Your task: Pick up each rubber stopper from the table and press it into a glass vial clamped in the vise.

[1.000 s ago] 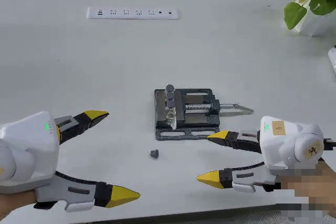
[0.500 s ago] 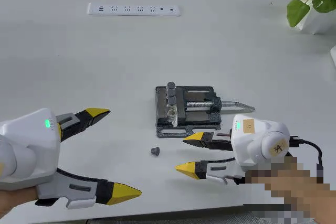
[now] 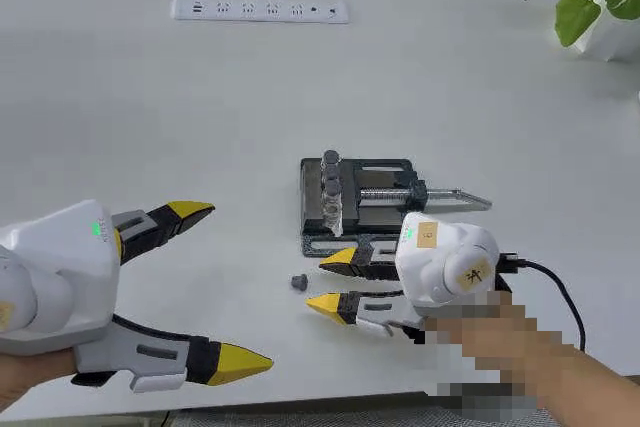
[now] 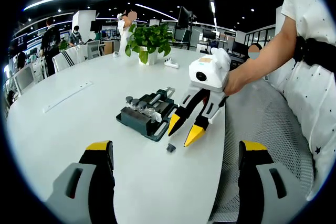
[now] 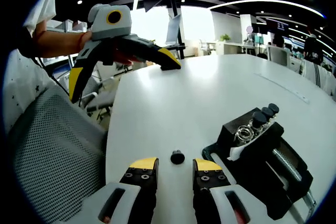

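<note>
Left gripper, right gripper both gape empty; right's body covers part of the vise

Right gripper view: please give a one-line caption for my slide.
Open right gripper faces a loose rubber stopper on the table, beside the vise holding vials.

Table: smooth matt white top. Vise: dark matt body; screw bright bare metal. Vials: clear glossy glass. Stopper: dark, matt, rubbery. Shells of left gripper and right gripper: smooth white plastic, slight sheen. Strip: white plastic. Chair: grey mesh.
</note>
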Tool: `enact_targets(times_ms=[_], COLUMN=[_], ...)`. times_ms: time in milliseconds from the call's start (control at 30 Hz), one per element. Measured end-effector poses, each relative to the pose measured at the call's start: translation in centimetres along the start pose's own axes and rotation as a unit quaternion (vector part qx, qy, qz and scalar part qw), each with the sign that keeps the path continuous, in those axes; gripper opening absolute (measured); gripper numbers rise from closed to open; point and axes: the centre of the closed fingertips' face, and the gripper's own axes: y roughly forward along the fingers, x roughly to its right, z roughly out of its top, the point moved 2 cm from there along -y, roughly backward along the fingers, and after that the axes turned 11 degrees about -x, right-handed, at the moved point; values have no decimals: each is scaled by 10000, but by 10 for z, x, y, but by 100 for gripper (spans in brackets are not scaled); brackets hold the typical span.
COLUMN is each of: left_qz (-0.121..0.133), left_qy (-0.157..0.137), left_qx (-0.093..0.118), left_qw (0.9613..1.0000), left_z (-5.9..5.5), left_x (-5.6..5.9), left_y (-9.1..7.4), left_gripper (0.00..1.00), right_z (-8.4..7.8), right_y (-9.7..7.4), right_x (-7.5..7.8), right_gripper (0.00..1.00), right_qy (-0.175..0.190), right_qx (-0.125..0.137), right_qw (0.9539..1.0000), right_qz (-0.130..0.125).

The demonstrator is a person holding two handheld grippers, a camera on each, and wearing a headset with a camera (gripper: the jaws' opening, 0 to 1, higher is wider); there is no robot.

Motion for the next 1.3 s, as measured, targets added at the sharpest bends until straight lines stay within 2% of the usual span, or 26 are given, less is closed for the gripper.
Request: enact_targets(times_ms=[267, 933, 1300], left_qz=[-15, -10, -5], left_qy=[-20, -61, -61], left_qx=[0, 26, 65], left_qw=[10000, 10000, 10000], left_z=[-2, 0, 3], left_x=[-1, -2, -2], left_y=[1, 1, 1], left_gripper=[99, 98, 98], right_z=[3, 0, -2], right_y=[10, 14, 17], right_x=[4, 3, 3], right_gripper=[17, 8, 8], right_qy=[-42, -111, -96], right_qx=[-62, -125, -158], right_qw=[10000, 9999, 9998], right_qz=[-32, -1, -30])
